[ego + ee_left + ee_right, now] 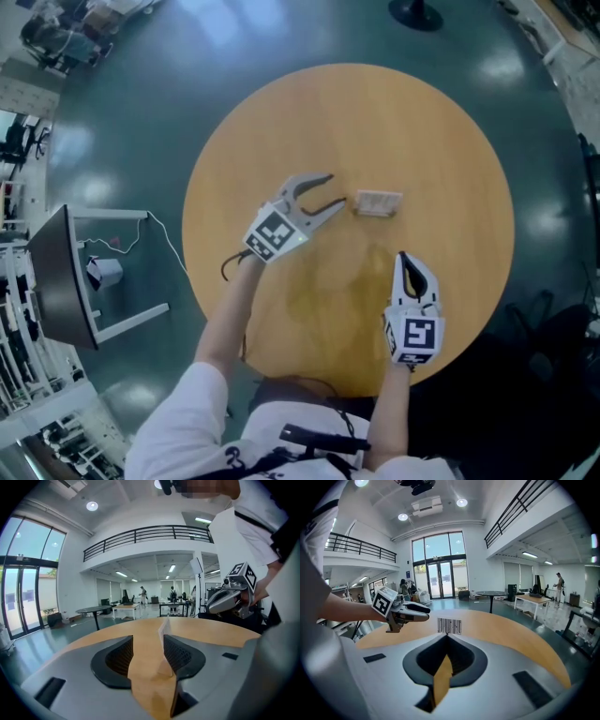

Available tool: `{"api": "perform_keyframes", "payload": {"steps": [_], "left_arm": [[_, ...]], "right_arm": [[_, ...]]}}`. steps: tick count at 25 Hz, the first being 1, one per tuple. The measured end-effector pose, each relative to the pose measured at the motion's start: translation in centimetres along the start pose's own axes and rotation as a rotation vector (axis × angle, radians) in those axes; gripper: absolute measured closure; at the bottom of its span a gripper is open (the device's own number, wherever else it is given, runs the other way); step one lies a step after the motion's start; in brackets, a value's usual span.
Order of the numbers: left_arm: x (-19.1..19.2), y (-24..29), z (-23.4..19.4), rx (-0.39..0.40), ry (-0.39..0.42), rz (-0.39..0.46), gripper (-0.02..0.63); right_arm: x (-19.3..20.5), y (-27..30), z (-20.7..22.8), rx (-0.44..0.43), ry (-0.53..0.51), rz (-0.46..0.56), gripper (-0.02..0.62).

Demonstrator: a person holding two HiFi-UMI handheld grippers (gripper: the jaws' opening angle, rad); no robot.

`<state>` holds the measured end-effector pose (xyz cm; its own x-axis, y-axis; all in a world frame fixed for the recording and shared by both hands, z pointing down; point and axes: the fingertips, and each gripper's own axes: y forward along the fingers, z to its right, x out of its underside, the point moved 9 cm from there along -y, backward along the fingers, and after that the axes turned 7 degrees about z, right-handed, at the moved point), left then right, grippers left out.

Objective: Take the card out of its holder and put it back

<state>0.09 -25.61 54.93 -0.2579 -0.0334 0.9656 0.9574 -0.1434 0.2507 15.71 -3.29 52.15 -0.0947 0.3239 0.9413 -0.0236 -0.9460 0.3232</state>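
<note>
The left gripper, at centre frame, stands partly open and grips nothing. The card stands just right of its tips. The right gripper, lower right, is closed and empty.

Grey tongs with black-white marker cubes, white shirt.

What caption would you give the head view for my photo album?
Open left gripper facing a small card on a round wooden table; shut right gripper nearby.
</note>
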Motion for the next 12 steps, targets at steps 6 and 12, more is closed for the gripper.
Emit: {"api": "perform_keyframes", "payload": {"steps": [6, 12], "left_arm": [[-0.9, 2.3, 0.4, 0.101, 0.008, 0.050, 0.290], [-1.0, 5.5, 1.5, 0.224, -0.011, 0.070, 0.279]], "right_arm": [[-0.1, 0.1, -0.1, -0.015, -0.023, 0.024, 0.572], [0.4, -0.4, 0.0, -0.006, -0.015, -0.001, 0.572]]}}
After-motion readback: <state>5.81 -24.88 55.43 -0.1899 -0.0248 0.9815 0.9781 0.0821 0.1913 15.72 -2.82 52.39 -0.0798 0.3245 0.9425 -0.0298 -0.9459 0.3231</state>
